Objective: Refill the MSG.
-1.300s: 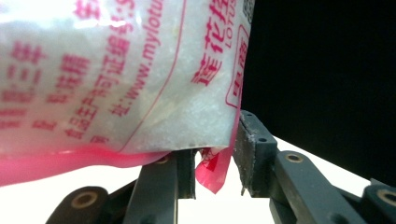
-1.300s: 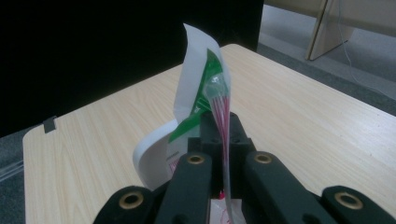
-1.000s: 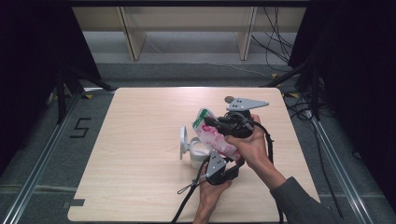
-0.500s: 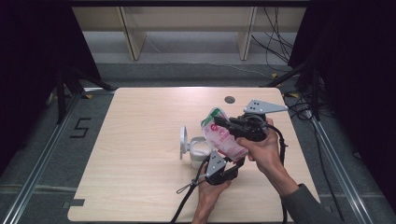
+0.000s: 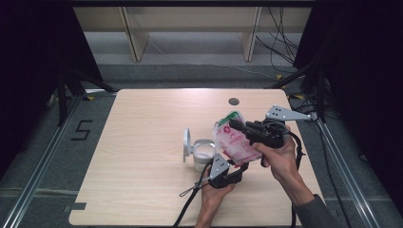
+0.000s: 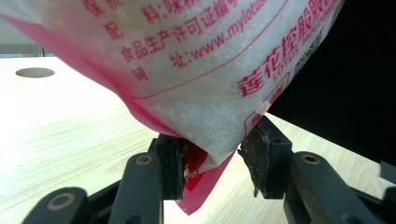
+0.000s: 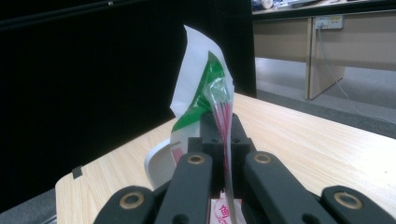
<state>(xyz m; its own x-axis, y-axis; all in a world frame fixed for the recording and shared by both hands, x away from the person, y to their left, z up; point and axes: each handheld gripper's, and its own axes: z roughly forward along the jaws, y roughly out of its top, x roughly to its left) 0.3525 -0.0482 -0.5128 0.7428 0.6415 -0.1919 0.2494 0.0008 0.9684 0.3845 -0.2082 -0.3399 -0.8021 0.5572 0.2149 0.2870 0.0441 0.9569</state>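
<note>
A pink-and-white bag of white granules (image 5: 235,142) with a green top hangs tilted over the table's right half. My right gripper (image 5: 237,126) is shut on the bag's crumpled top (image 7: 201,88), its jaws (image 7: 224,126) pinching the film. My left gripper (image 5: 240,167) reaches the bag's lower corner from below. Its jaws have just been opening, and the corner (image 6: 201,60) sits loosely between the pads (image 6: 212,149). A white jar (image 5: 203,154) holding white granules stands left of the bag, its round lid (image 5: 187,144) flipped up.
A round cable hole (image 5: 233,101) lies in the wooden tabletop (image 5: 142,142) behind the bag. Wooden shelf legs (image 5: 133,38) and cables stand on the floor beyond the table. Dark curtains flank both sides. The table's left half is bare wood.
The right hand has carried the bag to the right, away from the jar. The left hand stays in place below the bag.
</note>
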